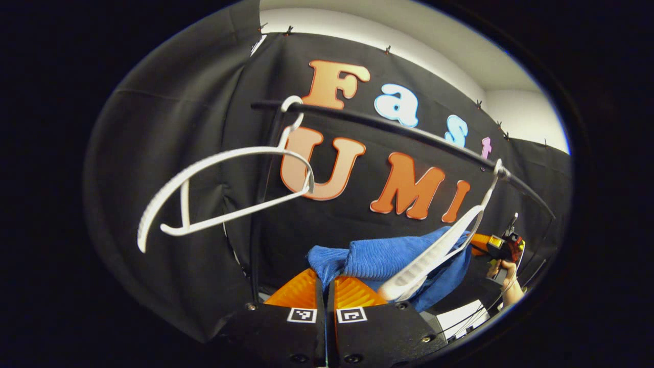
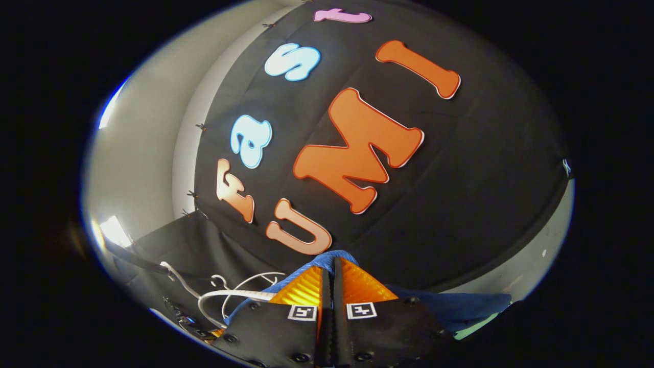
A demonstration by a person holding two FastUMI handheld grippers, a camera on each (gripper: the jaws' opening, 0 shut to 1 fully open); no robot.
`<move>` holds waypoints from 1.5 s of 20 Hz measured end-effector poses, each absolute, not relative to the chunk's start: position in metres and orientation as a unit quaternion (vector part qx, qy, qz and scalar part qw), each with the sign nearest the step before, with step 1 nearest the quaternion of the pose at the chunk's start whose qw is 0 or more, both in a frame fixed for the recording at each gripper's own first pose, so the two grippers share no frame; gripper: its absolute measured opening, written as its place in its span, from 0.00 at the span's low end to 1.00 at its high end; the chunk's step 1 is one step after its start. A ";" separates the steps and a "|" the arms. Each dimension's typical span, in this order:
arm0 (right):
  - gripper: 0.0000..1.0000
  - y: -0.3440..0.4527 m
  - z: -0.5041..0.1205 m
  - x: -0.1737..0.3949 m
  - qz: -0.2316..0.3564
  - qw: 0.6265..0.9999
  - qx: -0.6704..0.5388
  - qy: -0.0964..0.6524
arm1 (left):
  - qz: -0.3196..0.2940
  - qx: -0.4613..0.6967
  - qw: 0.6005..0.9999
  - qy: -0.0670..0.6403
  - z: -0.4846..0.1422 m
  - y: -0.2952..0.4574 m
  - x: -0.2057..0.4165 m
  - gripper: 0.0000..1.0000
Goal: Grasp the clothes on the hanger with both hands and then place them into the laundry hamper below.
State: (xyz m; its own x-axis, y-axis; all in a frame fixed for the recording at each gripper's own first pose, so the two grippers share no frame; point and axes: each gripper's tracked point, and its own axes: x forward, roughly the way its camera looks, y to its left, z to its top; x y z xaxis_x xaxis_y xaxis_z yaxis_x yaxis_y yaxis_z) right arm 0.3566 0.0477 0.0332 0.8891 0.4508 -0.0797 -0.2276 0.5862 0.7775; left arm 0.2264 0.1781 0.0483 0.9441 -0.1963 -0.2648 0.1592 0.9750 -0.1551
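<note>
Two white hangers are seen on the black rail (image 1: pixel 388 125) in the left gripper view: an empty hanger (image 1: pixel 219 197) on the left, tilted, and a second hanger (image 1: pixel 439 250) on the right, lying against the blue cloth (image 1: pixel 388 258). The left gripper (image 1: pixel 327 286) is closed, its orange fingers (image 1: pixel 299 291) pressed together on one end of the blue cloth. The right gripper (image 2: pixel 332 278) is also closed on the same cloth, which is seen around its fingers in the right gripper view. Farther off, at the other end of the cloth, a hand (image 1: pixel 503 271) is seen holding a gripper.
</note>
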 end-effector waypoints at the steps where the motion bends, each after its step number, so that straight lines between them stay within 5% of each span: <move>1: 0.08 0.045 0.021 0.358 0.186 0.881 0.409 0.148 | -0.093 -0.064 0.982 0.151 0.036 0.173 0.227 0.01; 20: 0.08 0.022 -0.080 0.283 0.118 0.911 0.334 0.210 | -0.055 -0.015 0.974 0.220 -0.089 0.172 0.194 0.01; 30: 0.08 0.024 -0.111 0.219 0.097 0.925 0.279 0.238 | -0.102 0.002 0.966 0.239 -0.121 0.107 0.166 0.01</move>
State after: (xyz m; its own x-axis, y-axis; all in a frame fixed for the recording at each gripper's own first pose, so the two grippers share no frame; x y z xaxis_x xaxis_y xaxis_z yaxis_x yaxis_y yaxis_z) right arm 0.2190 0.0236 -0.1108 0.8684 0.3114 -0.3858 -0.0464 0.8259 0.5620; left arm 0.1658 0.1070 -0.1210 0.8650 -0.1953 -0.4622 0.1971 0.9794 -0.0448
